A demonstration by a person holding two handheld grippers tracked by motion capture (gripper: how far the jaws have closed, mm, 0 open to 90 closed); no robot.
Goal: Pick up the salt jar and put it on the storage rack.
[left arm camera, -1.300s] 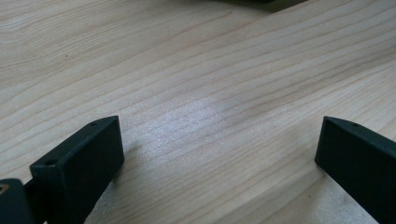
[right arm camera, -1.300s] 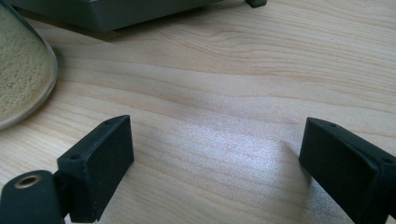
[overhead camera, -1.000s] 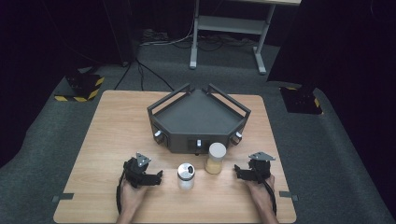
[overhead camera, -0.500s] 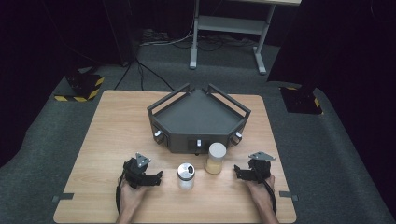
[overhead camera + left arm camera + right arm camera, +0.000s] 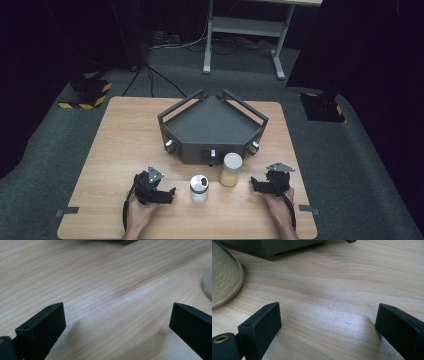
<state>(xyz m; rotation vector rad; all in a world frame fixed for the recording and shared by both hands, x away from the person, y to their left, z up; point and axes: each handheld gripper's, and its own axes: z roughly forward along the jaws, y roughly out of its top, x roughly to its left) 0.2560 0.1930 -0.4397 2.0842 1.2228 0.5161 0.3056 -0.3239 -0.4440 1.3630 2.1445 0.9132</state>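
Beside the tray (image 5: pixel 212 125), lidded jar (image 5: pixel 231 169) of beige powder; shaker (image 5: pixel 198 188) nearby

A lab test bay: black curtains all round, grey carpet, hazard-striped floor weights (image 5: pixel 86 93) at ten o'clock, a metal workbench frame (image 5: pixel 245 30) at twelve, cables trailing.

A dark angular tray (image 5: pixel 212 125) sits mid-table (image 5: pixel 120 140), hazard-striped blocks (image 5: pixel 85 95) beyond
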